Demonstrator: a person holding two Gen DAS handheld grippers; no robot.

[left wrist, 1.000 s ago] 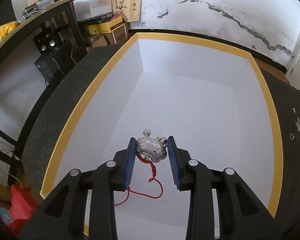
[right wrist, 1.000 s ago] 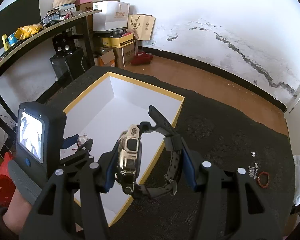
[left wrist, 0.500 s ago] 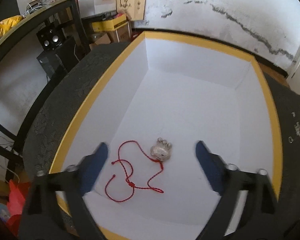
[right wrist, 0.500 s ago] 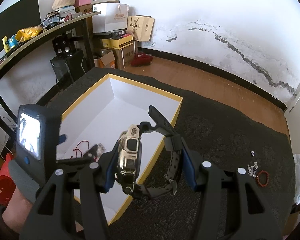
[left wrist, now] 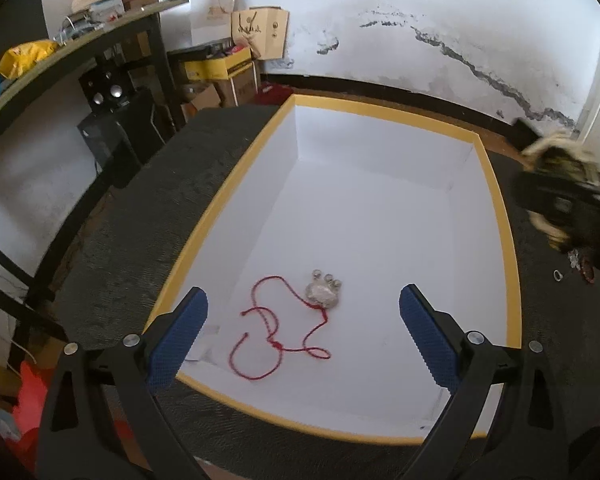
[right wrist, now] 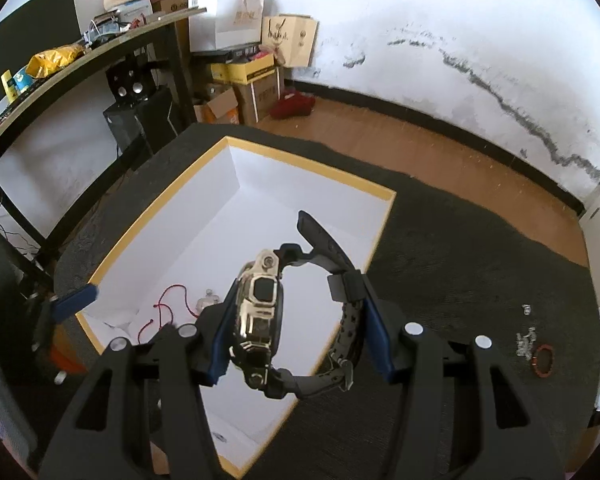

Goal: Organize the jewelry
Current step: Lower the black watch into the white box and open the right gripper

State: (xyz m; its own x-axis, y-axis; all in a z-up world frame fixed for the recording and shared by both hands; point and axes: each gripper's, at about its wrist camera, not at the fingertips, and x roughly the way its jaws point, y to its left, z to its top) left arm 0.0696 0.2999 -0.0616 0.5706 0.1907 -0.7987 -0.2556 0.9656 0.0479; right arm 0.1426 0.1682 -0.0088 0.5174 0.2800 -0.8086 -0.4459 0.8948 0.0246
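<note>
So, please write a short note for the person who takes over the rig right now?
Left gripper: open, its jaws have just been opening; nothing between them.
Right gripper: shut on the watch, held above the box.
Done: the silver pendant with red cord lies on the box floor.
Left: put the watch in, then the small pieces and red bracelet on the dark mat.

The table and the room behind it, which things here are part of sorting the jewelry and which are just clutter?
Part of the job:
- white box with yellow rim
- silver pendant on its red cord, lying in the box
- watch, clamped in the right gripper
- red bead bracelet and small silver pieces on the dark table

Just lying about:
- cardboard boxes
- paper bags
- speakers
</note>
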